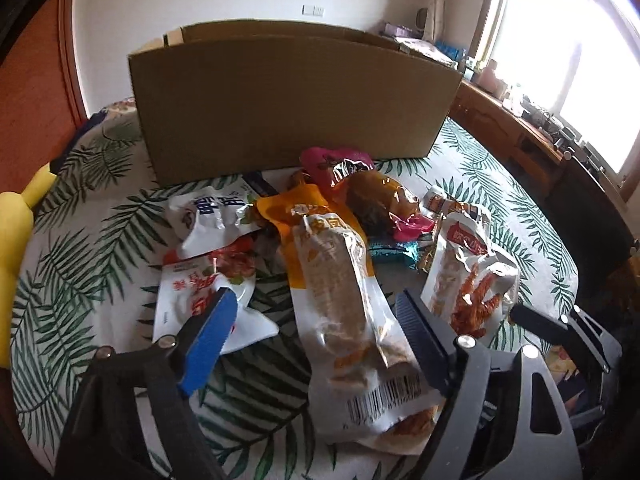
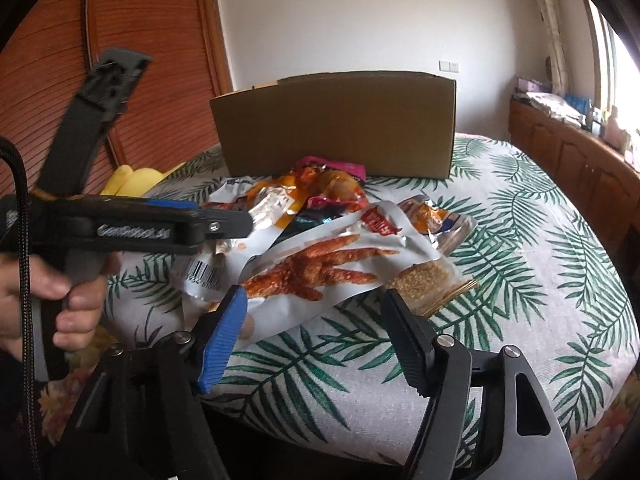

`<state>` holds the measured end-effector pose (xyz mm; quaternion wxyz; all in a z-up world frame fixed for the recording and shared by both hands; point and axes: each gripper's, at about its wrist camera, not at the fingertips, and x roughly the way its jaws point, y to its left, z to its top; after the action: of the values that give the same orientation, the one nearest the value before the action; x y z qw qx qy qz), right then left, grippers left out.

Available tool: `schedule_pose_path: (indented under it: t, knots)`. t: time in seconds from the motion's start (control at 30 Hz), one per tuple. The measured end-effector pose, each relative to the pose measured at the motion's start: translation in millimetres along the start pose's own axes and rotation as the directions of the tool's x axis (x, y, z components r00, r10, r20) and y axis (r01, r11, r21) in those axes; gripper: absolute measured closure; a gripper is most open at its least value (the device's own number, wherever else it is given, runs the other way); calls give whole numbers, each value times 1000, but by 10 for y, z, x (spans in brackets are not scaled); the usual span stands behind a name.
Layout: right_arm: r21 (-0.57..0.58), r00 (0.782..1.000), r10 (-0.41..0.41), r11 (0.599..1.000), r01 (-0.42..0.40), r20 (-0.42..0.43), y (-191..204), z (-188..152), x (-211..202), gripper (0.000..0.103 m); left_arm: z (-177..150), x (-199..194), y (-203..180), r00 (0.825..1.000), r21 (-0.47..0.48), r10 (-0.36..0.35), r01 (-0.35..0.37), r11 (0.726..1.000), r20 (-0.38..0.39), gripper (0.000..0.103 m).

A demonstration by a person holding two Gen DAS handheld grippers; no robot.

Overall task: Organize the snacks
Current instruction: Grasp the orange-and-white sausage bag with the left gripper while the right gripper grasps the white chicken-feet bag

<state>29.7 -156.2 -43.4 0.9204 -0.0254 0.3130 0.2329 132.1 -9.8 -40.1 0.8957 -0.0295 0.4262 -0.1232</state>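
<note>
A heap of snack packs lies on the leaf-print bedspread (image 1: 92,248) in front of an open cardboard box (image 1: 296,96). My left gripper (image 1: 316,294) is open, its fingers either side of a long white pack with an orange top (image 1: 340,280); the blue pad stands clear of it. My right gripper (image 2: 314,294) is open around the near end of a white chicken-feet pack (image 2: 320,268), which lies flat between the fingers. In the right wrist view a hand (image 2: 76,300) holds the left gripper (image 2: 224,222) over the heap. The box (image 2: 336,128) stands behind.
Other packs in the heap: a white and blue one (image 1: 212,216), a red and white one (image 1: 200,284), a pink one (image 1: 332,164), a clear sesame pack (image 2: 424,280). A yellow plush (image 1: 16,240) lies left. A wooden cabinet (image 2: 576,160) runs under the window.
</note>
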Motion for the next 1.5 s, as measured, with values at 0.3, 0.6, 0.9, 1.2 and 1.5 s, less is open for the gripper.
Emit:
schedule_pose_path:
  t: [0.3,0.6,0.9,1.2,1.5]
  knots:
    - [36,998,53,998,-52,-41,-5,-16,63,36,110,279,-133,997,62,24,-19,998,-73,22]
    - [59,994,82,995,-78,-78,-52,-41,223,36,110,335,-127,997,82,23,-17,997,-67,54]
    - [79,993,95,993,-89,-72,-66,31,327,36,66,179,81,999,51,-10,12,999,-39,57]
    - [89,993,105,991,-100,-60,-42,178,473,41,27,191,92,999,64,-17,20,998,-42,58]
    - [124,994,95,988,-87,-58,-95,221,552,58,12,161,117,999,65,-29,32,997,-38,58]
